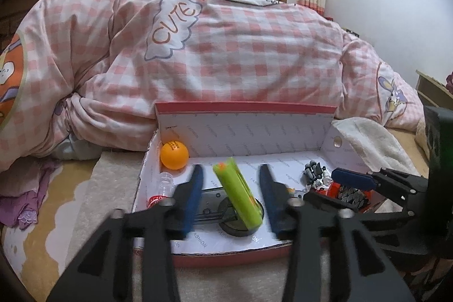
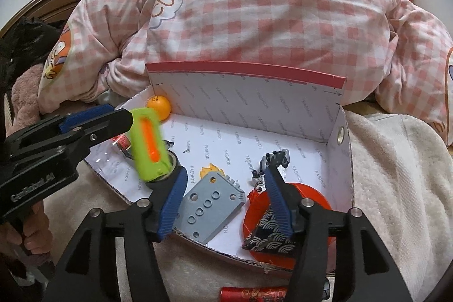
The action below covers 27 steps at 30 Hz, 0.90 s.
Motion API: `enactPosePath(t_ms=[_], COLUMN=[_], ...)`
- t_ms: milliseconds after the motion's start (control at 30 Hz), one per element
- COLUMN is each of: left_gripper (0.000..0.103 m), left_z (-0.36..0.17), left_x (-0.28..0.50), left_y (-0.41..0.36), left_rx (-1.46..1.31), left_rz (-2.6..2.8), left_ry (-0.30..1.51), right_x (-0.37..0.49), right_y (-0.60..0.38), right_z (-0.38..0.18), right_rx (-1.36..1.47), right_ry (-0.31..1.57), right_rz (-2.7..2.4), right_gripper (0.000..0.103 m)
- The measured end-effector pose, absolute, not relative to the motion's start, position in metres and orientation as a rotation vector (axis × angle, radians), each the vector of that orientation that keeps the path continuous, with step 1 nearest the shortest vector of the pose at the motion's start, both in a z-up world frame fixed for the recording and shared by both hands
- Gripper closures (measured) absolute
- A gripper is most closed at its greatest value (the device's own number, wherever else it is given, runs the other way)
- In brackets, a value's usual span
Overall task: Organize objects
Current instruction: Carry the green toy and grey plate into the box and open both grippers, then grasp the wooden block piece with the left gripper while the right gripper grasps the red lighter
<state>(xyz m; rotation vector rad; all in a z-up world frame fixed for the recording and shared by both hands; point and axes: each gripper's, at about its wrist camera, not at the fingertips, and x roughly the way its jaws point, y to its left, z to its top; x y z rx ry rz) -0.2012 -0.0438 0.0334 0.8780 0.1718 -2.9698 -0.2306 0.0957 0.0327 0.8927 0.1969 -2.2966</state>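
Apparently green toy (image 1: 237, 191) is light, stiff, slick plastic, loose between wide-open left gripper (image 1: 230, 188); take across mid-body. Right gripper (image 2: 226, 200) wide open, empty, over box (image 2: 337, 126) at 6 o'clock.

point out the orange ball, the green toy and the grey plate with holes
orange ball (image 1: 174, 156), left wrist view, middle of the ball
green toy (image 2: 149, 145), right wrist view, on its orange stripe
grey plate (image 2: 209, 210), right wrist view, flat face by the holes
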Motion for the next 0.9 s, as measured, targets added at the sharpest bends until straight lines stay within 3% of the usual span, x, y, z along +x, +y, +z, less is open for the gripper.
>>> enactPosePath(t_ms=[267, 900], left_gripper=[0.033, 0.030], left_z=[0.041, 0.057], left_x=[-0.196, -0.159], left_y=[-0.043, -0.032], left_rx=[0.826, 0.820], left_rz=[-2.990, -3.046], left_ry=[0.169, 0.159], right_x=[-0.229, -0.184], right_y=[0.099, 0.134], right_z=[0.035, 0.067], right_rx=[0.881, 0.797], right_ry=[0.182, 0.212], right_rz=[-2.299, -2.305], right_gripper=[0.041, 0.040])
